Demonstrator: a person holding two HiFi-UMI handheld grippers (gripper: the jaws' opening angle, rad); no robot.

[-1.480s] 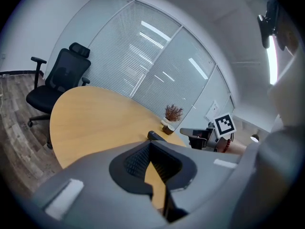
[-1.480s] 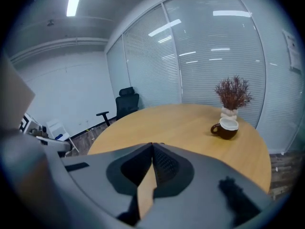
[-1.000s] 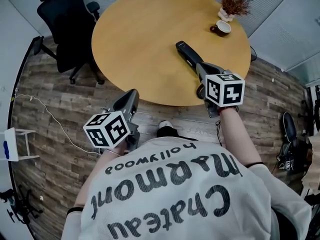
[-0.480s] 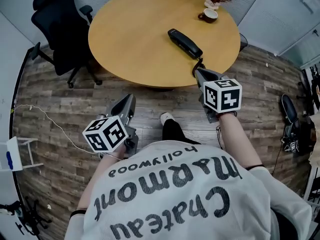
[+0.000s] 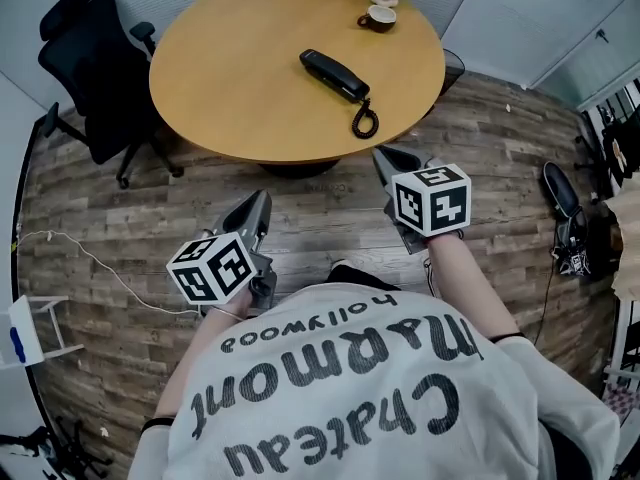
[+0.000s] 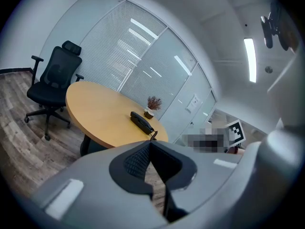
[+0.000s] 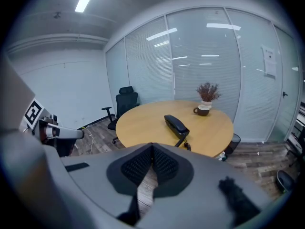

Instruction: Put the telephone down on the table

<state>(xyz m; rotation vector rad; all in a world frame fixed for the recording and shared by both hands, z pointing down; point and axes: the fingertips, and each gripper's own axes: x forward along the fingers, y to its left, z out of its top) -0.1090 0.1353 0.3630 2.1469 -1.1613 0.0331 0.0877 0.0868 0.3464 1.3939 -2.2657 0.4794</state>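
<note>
Pressing shut on nothing, my left gripper (image 5: 261, 198) and right gripper (image 5: 384, 155) hang over the plank floor (image 5: 100, 218), just short of the round wooden table (image 5: 220, 88). The telephone (image 5: 335, 74) lies flat on the tabletop, well ahead of both, its coiled cord (image 5: 363, 120) nearest my right gripper. A cup (image 5: 379, 18), an office chair (image 5: 90, 63) and glass walls (image 7: 205, 56) lie beyond.

The left gripper (image 6: 150, 143) fills the lower frame, its jaws closed together at the tips with nothing between them. Beyond it stands a round wooden table (image 6: 95, 113). A black telephone handset (image 6: 141, 121) lies flat on the tabletop, its coiled cord (image 6: 153, 135) at the table's rim. Just behind it sit a small cup (image 6: 149, 113) and a dried plant (image 6: 153, 102). A black office chair (image 6: 51, 80) stands at the left on the wood floor (image 6: 19, 128), before a glass wall with blinds (image 6: 128, 46).
</note>
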